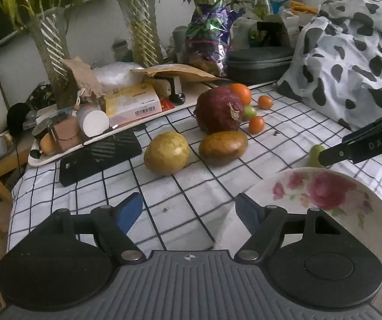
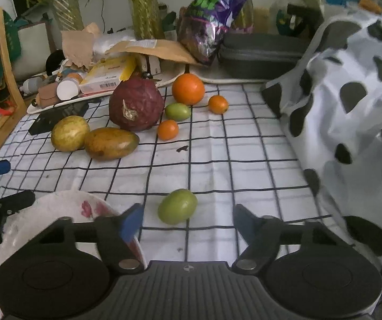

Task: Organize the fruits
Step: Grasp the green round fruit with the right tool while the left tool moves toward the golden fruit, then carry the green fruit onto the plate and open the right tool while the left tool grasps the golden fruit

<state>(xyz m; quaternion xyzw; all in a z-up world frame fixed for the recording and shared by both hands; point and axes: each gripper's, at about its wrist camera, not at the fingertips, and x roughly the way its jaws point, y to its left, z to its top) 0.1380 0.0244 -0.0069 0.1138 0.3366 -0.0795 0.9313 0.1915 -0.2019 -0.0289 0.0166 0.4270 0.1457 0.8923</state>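
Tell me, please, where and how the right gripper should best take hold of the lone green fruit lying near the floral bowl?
Grip the green fruit across its narrow middle, coming from above and this side. It lies tilted on the checked cloth, clear of the floral bowl, just beyond the open right gripper.

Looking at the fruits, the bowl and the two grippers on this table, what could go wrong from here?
1. The green fruit is smooth and oval, lying loose ahead of the open right gripper; a closing finger may nudge it so it rolls away.
2. The floral bowl sits just beside that gripper's left finger, so a sideways move could knock it.
3. The left gripper is also open next to the bowl; the two tools may collide.
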